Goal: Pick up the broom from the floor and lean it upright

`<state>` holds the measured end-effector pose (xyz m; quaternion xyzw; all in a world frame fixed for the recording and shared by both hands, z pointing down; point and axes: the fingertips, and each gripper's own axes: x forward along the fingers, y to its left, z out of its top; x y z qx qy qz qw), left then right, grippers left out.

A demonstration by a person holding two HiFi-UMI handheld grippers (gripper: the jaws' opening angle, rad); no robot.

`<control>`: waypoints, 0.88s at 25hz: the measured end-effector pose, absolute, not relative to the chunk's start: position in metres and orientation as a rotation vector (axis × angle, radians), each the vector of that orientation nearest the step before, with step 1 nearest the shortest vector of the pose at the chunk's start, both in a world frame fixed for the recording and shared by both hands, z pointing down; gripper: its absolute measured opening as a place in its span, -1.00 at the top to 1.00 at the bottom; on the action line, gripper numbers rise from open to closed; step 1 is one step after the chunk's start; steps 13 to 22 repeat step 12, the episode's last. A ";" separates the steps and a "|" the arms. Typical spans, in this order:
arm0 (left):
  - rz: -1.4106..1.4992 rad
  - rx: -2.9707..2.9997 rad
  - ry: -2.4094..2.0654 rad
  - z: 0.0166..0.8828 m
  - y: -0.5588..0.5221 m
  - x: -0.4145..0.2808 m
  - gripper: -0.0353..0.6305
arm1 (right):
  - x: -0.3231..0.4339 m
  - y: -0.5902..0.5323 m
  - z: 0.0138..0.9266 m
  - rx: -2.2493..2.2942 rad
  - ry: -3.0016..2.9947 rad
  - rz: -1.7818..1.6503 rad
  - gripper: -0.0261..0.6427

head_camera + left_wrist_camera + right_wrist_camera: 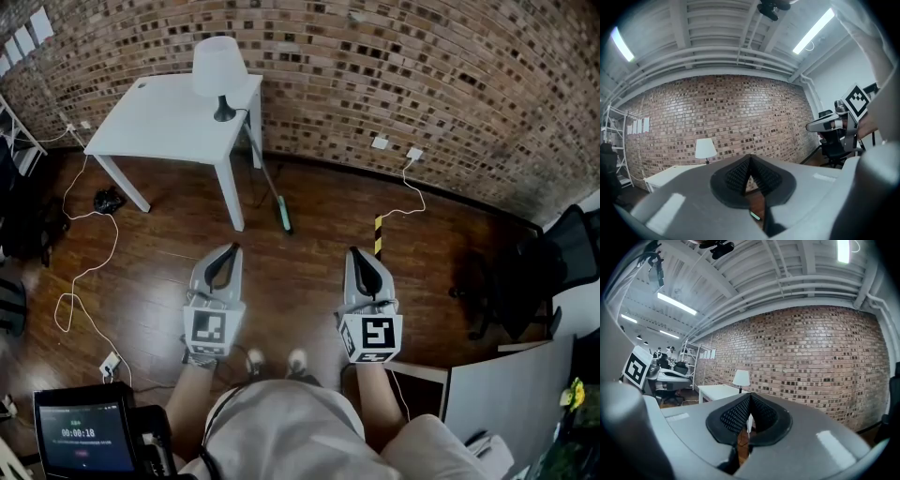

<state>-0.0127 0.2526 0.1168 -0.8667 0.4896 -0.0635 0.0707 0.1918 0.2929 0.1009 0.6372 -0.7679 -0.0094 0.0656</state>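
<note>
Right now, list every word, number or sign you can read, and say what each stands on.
"00:00:18": on the screen at the lower left of the head view.
Smaller print on that screen: too blurred to read.
Sheets on the brick wall: too small to read.
Left gripper and right gripper: square marker patterns only, no letters.
</note>
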 end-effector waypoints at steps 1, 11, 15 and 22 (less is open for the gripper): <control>-0.190 -2.607 1.474 0.116 0.253 -0.013 0.89 | 0.191 0.293 0.101 1.923 -2.317 -0.029 0.89; -0.188 -2.618 1.471 0.118 0.254 -0.010 0.89 | 0.193 0.294 0.100 1.912 -2.303 -0.029 0.89; -0.189 -2.619 1.468 0.118 0.254 -0.010 0.89 | 0.193 0.294 0.100 1.910 -2.300 -0.030 0.89; -0.189 -2.619 1.468 0.118 0.254 -0.010 0.89 | 0.193 0.294 0.100 1.910 -2.300 -0.030 0.89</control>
